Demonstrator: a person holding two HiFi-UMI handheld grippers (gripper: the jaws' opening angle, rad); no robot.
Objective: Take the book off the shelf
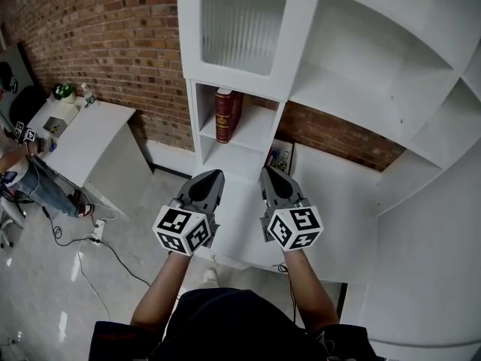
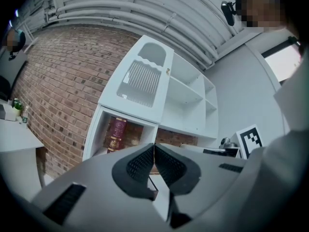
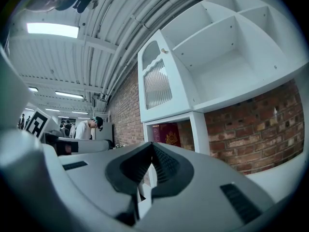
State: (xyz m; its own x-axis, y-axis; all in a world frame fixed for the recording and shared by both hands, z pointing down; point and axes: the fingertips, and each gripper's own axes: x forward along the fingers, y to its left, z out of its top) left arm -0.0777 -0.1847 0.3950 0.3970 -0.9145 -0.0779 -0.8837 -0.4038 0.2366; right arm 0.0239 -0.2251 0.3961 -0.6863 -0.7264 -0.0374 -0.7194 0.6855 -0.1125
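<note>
At the approach step, with nothing grasped yet. Holding the left gripper [image 1: 217,174] and right gripper [image 1: 267,172] side by side below the shelf [image 1: 252,132], both aimed toward it. Left fingers [image 2: 140,163] pressed together and empty. Same on the right: shut on nothing. As for the book [image 1: 228,114]: dark red, upright, toward the left side of the open cubby under the ribbed door [image 1: 242,21], well apart from both grippers.

Next, by judgement: opening one set of fingers, reaching up and into the cubby, closing across the spine, then drawing straight out. Calls for a level entry, with one finger in the bare space at the book's right and the other slipped in at its left. Likely to topple the book if nudged before the grip closes.

Only from the head view: both grippers at once, the gap to the shelf, a bench [image 1: 86,138] off to the left with a seated person [image 1: 34,183] beside it. Only from the left gripper view: the gold-stamped spine, nearly face-on. Only from the right gripper view: the book's cover with a gold emblem, plus people [image 3: 89,128] far down the room under ceiling lights.
</note>
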